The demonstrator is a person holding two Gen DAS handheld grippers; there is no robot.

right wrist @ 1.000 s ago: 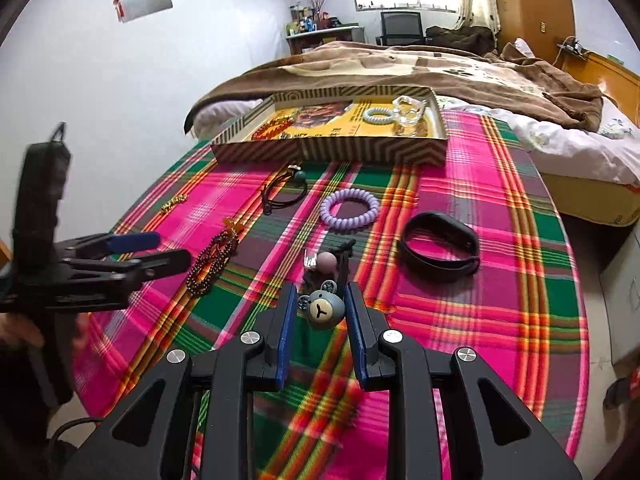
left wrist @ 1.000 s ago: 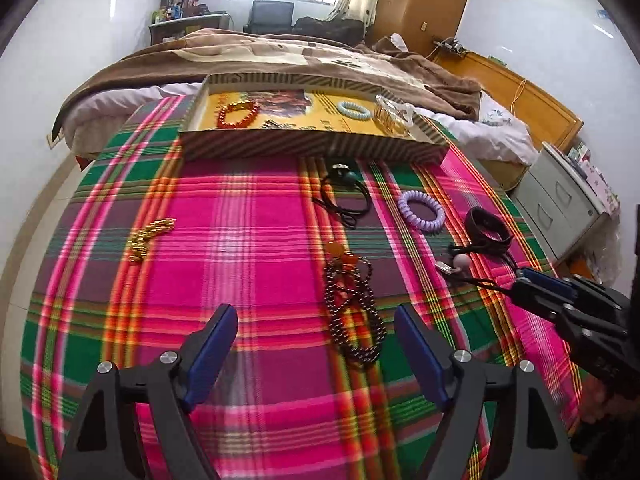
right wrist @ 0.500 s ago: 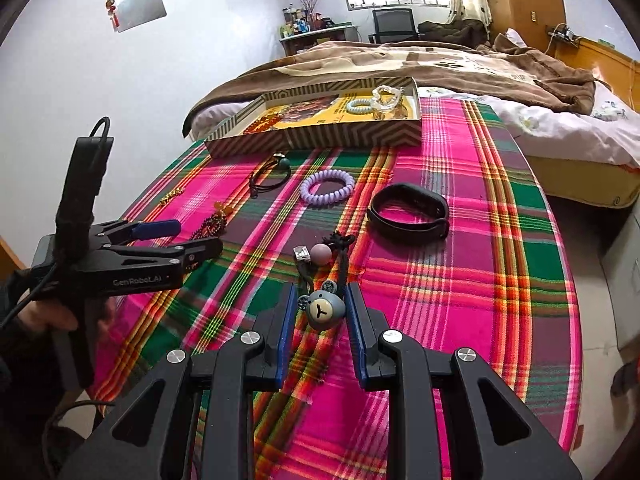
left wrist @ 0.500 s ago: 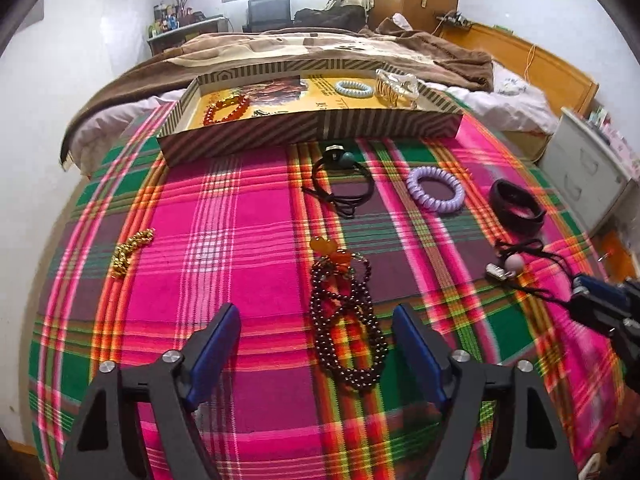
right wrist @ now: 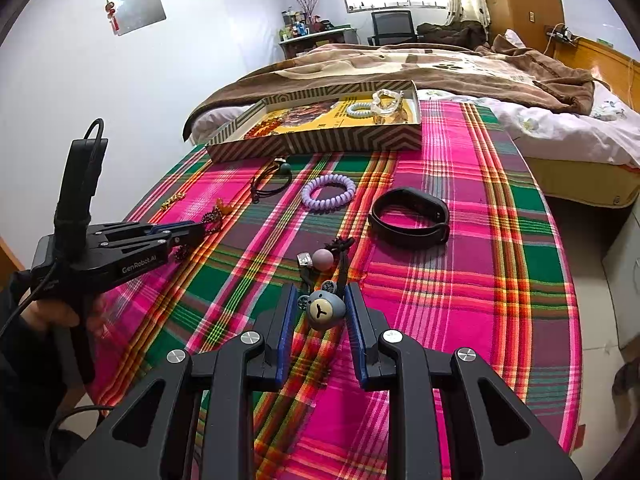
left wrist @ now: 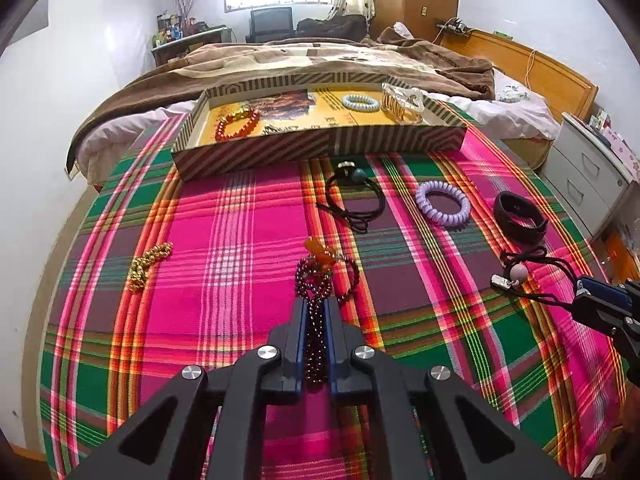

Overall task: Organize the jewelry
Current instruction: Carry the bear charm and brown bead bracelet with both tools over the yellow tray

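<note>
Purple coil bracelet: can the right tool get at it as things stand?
Probably not yet. The right tool is shut on the bear charm; the cloth ahead to the purple coil bracelet looks free, bar the charm's own cords.

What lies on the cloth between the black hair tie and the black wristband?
The lilac spiral hair ring lies there alone; both wrist views show it.

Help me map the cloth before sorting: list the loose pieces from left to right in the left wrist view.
gold chain → dark red bead strand → black cord tie → purple coil band → black wristband
</note>
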